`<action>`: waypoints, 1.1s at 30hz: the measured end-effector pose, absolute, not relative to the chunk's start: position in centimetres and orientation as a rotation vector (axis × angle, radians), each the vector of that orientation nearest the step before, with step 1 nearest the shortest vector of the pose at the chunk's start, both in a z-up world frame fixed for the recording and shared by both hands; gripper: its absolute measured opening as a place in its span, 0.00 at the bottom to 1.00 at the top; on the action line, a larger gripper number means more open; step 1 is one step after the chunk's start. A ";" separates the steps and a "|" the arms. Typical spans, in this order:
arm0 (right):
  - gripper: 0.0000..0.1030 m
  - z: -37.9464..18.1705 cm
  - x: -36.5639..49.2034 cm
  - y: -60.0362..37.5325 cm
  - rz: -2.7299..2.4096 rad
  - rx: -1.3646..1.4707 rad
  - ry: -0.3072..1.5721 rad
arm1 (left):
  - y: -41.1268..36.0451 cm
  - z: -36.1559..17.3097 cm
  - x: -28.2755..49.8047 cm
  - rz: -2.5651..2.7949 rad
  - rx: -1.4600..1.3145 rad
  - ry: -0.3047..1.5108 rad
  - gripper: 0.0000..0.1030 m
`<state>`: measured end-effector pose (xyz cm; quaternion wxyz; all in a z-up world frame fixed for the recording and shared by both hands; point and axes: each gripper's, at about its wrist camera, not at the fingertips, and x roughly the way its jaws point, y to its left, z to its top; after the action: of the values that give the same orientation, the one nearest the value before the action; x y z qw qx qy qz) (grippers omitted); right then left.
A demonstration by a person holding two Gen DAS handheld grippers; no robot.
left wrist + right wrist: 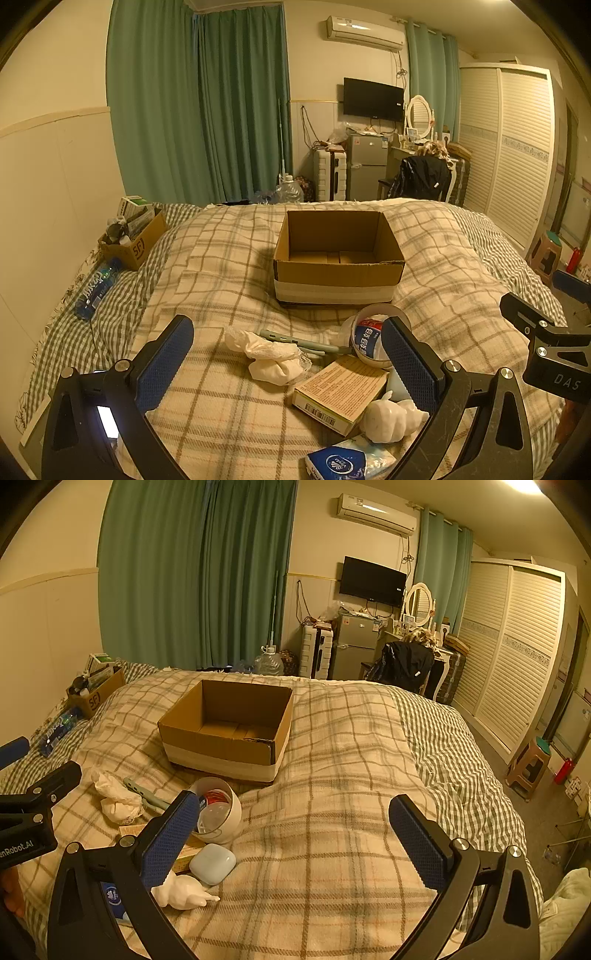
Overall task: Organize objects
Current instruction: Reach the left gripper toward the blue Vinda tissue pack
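An empty open cardboard box [338, 254] [227, 729] sits mid-bed on the plaid blanket. In front of it lie loose items: a white crumpled cloth [267, 356] [114, 797], a grey-green flat case [299, 343], a tape roll [371, 334] [218, 810], a tan carton [340, 391], a white figurine [388, 417] [184, 891], a pale blue earbud case [212, 864] and a blue tissue pack [338, 463]. My left gripper [286, 360] is open above these items, holding nothing. My right gripper [295, 834] is open and empty over bare blanket, right of the pile.
A small SF box [133, 236] full of items and a blue water bottle [98, 288] lie at the bed's left edge by the wall. Beyond the bed stand a fridge [365, 166], suitcase, chair and wardrobe [517, 147]. A stool [530, 766] stands right.
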<state>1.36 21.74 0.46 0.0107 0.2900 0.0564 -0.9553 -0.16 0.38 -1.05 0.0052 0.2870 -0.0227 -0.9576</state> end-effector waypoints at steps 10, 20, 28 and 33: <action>1.00 0.3 1.4 21.7 -2.972 0.913 0.176 | 0.4 -1.2 -0.1 -2.997 0.907 -0.072 1.00; 1.00 0.4 1.4 21.6 -2.968 0.913 0.179 | 0.3 -1.1 -0.2 -2.997 0.907 -0.072 1.00; 1.00 0.6 1.5 21.4 -2.968 0.909 0.182 | 0.2 -1.1 -0.2 -2.993 0.912 -0.074 1.00; 1.00 0.7 1.7 21.3 -2.966 0.910 0.182 | 0.1 -1.1 0.2 -2.982 0.914 -0.081 1.00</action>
<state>1.70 21.28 0.73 0.0171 0.2927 0.0586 -0.9543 0.17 0.14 -1.08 0.0109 0.2929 -0.0259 -0.9557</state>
